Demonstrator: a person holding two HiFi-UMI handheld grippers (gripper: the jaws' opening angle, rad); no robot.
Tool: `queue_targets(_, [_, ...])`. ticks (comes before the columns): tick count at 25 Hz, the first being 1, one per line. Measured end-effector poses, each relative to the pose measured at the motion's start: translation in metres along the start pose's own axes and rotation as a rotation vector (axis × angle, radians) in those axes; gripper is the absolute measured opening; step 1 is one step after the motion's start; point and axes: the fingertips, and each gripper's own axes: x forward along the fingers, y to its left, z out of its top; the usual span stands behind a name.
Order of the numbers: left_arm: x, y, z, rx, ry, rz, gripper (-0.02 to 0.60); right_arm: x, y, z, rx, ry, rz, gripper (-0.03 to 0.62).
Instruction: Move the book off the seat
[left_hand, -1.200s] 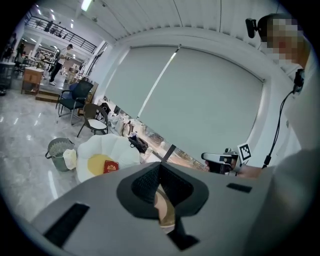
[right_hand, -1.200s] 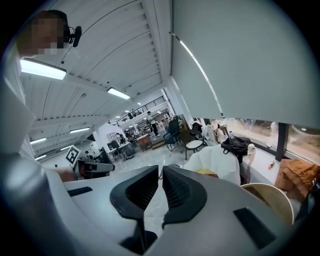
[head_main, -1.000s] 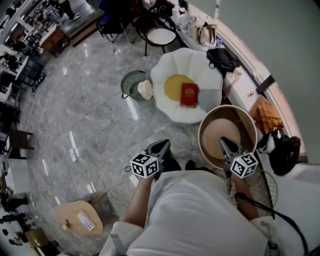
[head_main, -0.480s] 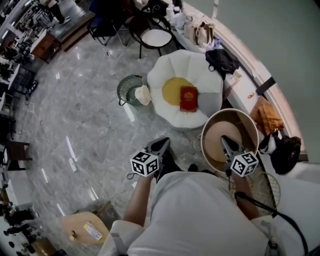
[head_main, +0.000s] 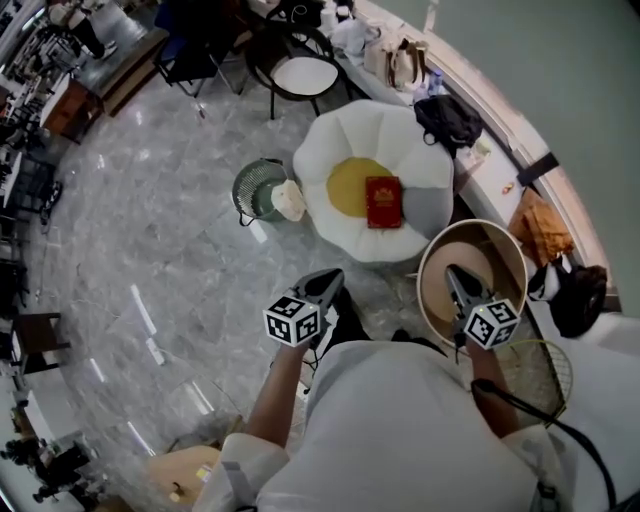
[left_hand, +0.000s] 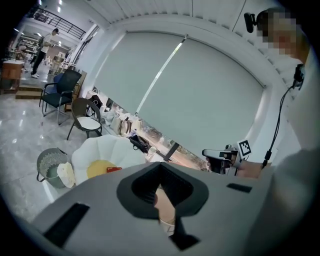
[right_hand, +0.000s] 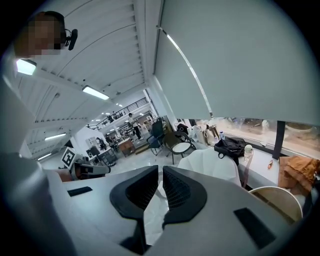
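Head view, far left: grey marble floor (head_main: 150, 250), glossy with light streaks. Left of centre stands a green mesh waste bin (head_main: 255, 187), with a white crumpled wad (head_main: 290, 200) at its right rim.

Lower centre-left is my left gripper (head_main: 325, 283), its marker cube nearest me and its tips pointing up the frame over the floor. In the left gripper view the jaws are pressed together with nothing between them. It hangs well short of the seat.

Centre, upper half: the white petal-shaped armchair (head_main: 375, 130). On its seat lies a yellow round cushion (head_main: 347, 187), and the red hardcover book (head_main: 383, 202) lies flat over that cushion's right edge. The book's right side sits against a grey cushion (head_main: 428, 210). From the left gripper view the book (left_hand: 113, 169) shows as a small red strip on the yellow, left of my jaws.

Right of centre, lower: my right gripper (head_main: 455, 275). In its own view the jaws stand closed to a thin slit, gripping nothing. It hovers above a round tan table with a raised rim (head_main: 500, 245), just beside the armchair's lower right.

Upper right, a black bag (head_main: 447, 115) sits on the window ledge. Far right lies an orange cloth (head_main: 540, 225).
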Motion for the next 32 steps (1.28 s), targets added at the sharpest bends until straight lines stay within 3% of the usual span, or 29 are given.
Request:
queue_targets(7, [0.003,0.054,0.025,0.042,0.070,-0.056,0.002,0.046,0.016,0.004,0.016,-0.002,-0.076,0.049])
queue_targets(14, [0.025,0.107,0.033,0.108,0.146,-0.085,0.002,0.083,0.001,-0.005,0.043,0.013,-0.211,0.051])
queue_targets(21, [0.045,0.129,0.037,0.107,0.176,-0.126,0.002,0.096,-0.009,-0.014,0.058,0.050,-0.264,0.051])
queue_targets(32, [0.110,0.132,0.019,0.031,0.135,-0.157,0.002,0.140,-0.060,-0.043,0.050,0.170,-0.206,0.051])
